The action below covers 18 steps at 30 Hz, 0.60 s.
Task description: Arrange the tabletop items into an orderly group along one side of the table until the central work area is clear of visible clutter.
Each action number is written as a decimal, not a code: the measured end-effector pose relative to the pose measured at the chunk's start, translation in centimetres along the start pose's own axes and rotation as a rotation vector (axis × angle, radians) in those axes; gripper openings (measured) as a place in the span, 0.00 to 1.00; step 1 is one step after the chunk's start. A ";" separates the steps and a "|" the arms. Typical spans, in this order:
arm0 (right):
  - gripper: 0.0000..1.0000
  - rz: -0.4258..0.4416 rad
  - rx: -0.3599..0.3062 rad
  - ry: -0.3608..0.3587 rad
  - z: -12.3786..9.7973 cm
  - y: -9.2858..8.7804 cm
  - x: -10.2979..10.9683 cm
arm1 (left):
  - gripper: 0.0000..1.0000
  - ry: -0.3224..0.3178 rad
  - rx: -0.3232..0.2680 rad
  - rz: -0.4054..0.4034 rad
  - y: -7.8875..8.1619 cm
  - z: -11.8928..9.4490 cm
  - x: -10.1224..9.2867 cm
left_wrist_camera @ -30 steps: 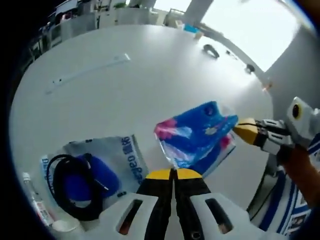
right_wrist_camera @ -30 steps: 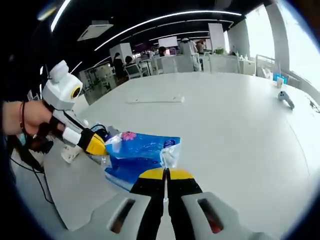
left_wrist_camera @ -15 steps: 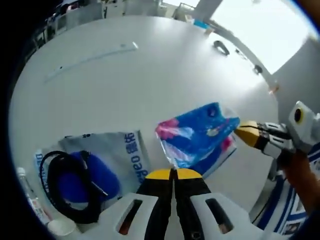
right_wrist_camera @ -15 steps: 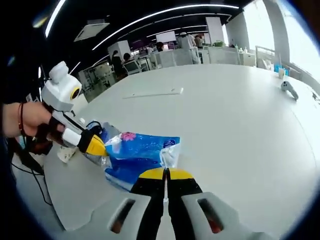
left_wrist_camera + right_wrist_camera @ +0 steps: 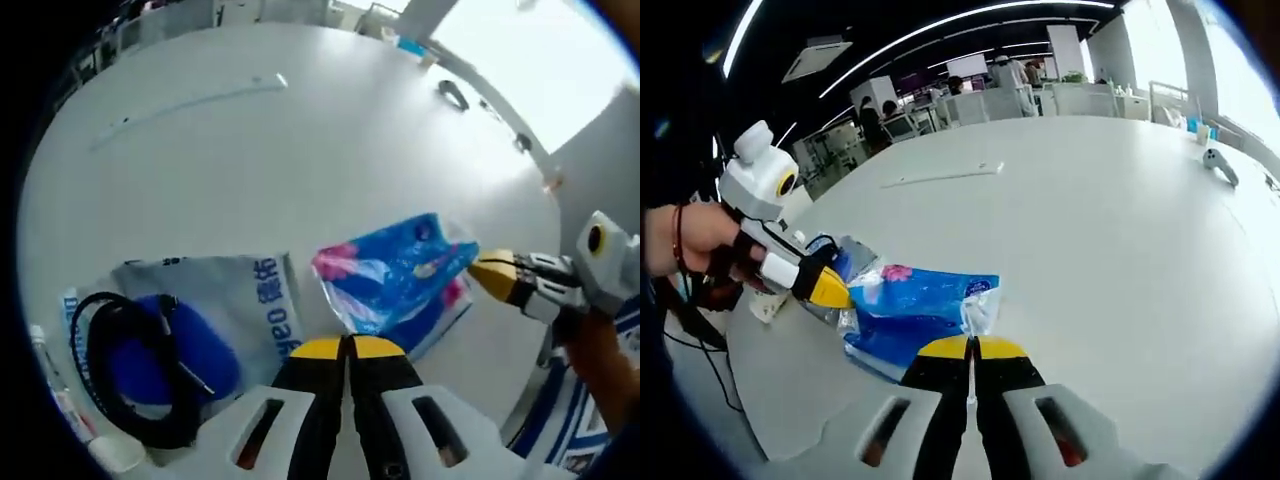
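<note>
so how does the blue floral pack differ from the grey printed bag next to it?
The blue floral pack is bright blue with pink flowers; the grey printed bag is pale grey with blue lettering. The pack is held at opposite ends by the left gripper and right gripper; the bag lies flat, ungripped, a coiled black cable on it. Both look like glossy plastic.

In the left gripper view, the wet-wipe packet [image 5: 395, 282] lies on the bench [image 5: 300, 150], just beyond the left gripper [image 5: 347, 349]. Left of the packet lies a flat plastic bag [image 5: 235, 310], touching or nearly touching it. On the far end of that bag from the packet sits a pouch [image 5: 165, 360] ringed by a coiled cable [image 5: 100, 385]. The right gripper [image 5: 492, 276] meets the packet's right end. Well behind the packet lies a long strip [image 5: 190, 100].
</note>
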State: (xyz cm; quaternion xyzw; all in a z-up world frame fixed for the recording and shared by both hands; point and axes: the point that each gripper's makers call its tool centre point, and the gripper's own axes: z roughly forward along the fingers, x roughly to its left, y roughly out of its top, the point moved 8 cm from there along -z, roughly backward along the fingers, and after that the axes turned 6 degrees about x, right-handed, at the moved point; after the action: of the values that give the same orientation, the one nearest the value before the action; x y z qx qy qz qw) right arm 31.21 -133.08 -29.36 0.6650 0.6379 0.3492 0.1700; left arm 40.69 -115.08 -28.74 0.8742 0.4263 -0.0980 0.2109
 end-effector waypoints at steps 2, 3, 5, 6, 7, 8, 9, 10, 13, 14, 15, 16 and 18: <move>0.00 0.009 -0.002 0.005 0.1 -0.1 0.0 | 0.00 0.002 -0.005 -0.007 0.0 0.1 0.1; 0.00 0.012 0.000 0.004 0.2 -0.1 -0.1 | 0.00 0.001 -0.004 -0.008 0.0 0.1 0.1; 0.00 0.014 0.001 0.003 0.3 -0.2 -0.1 | 0.00 0.004 -0.008 -0.001 0.1 0.1 0.2; 0.00 0.016 0.000 0.003 0.3 -0.2 -0.1 | 0.00 0.006 -0.008 0.003 0.1 0.1 0.2; 0.00 0.016 0.001 0.002 0.3 -0.2 -0.1 | 0.00 0.006 -0.010 0.002 0.1 0.1 0.2; 0.00 0.018 -0.001 0.006 0.3 -0.1 -0.1 | 0.00 0.005 -0.010 0.001 0.1 0.1 0.2; 0.00 0.018 0.000 0.007 0.3 -0.1 -0.1 | 0.00 0.005 -0.012 0.004 0.1 0.1 0.2; 0.00 0.018 -0.001 0.009 0.3 -0.1 -0.1 | 0.00 0.007 -0.014 0.008 0.1 0.1 0.2; 0.00 0.030 -0.009 0.009 0.2 -0.1 -0.1 | 0.00 0.007 -0.019 0.013 0.1 0.0 0.3; 0.00 0.034 -0.006 0.012 0.2 -0.1 -0.1 | 0.00 0.007 -0.020 0.013 0.0 0.0 0.3; 0.00 0.032 0.000 0.008 0.2 -0.2 -0.1 | 0.00 0.004 -0.022 0.007 0.0 0.0 0.3; 0.00 0.033 -0.006 0.007 0.2 -0.2 -0.2 | 0.00 0.003 -0.024 0.004 0.0 0.0 0.3; 0.01 0.047 -0.007 0.015 0.2 -0.2 -0.1 | 0.00 0.005 -0.029 0.008 0.0 0.0 0.3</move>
State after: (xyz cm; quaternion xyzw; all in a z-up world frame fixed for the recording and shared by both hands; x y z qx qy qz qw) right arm 31.25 -133.11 -29.68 0.6768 0.6220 0.3601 0.1593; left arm 40.90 -114.87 -28.80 0.8729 0.4249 -0.0888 0.2227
